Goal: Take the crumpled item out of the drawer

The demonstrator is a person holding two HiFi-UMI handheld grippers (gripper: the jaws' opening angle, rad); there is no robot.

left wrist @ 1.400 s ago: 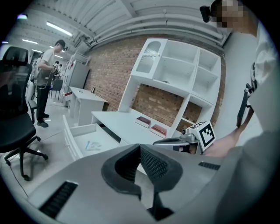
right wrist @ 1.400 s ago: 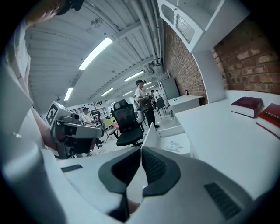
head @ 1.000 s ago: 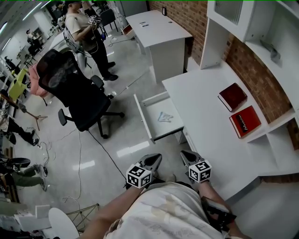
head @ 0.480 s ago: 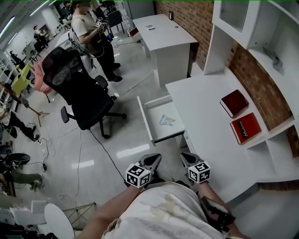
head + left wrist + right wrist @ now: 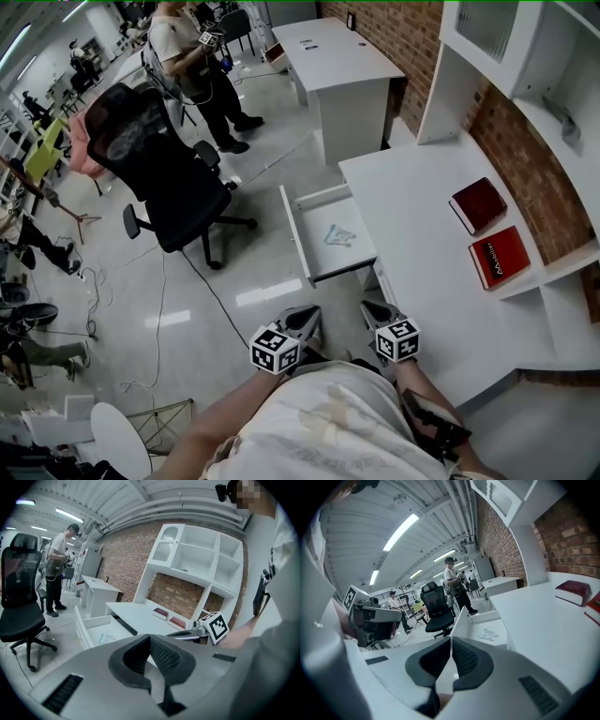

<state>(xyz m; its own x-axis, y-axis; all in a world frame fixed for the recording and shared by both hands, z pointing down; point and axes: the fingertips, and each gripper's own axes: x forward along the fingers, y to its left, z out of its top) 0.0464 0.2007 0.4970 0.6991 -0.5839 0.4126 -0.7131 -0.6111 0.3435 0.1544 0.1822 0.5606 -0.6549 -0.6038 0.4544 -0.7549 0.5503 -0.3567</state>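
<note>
Bright, even indoor light comes from ceiling strip lamps, which glare white. The glossy floor mirrors them as pale patches. Shadows are soft. Every view bends strongly at its edges. Both gripper views are ringed in black, with the near fingers slightly blurred.

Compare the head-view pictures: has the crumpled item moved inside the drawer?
No. The crumpled item lies in the middle of the open drawer floor, just as before. Drawer and item drift together in the picture, so only the camera shifted.
</note>
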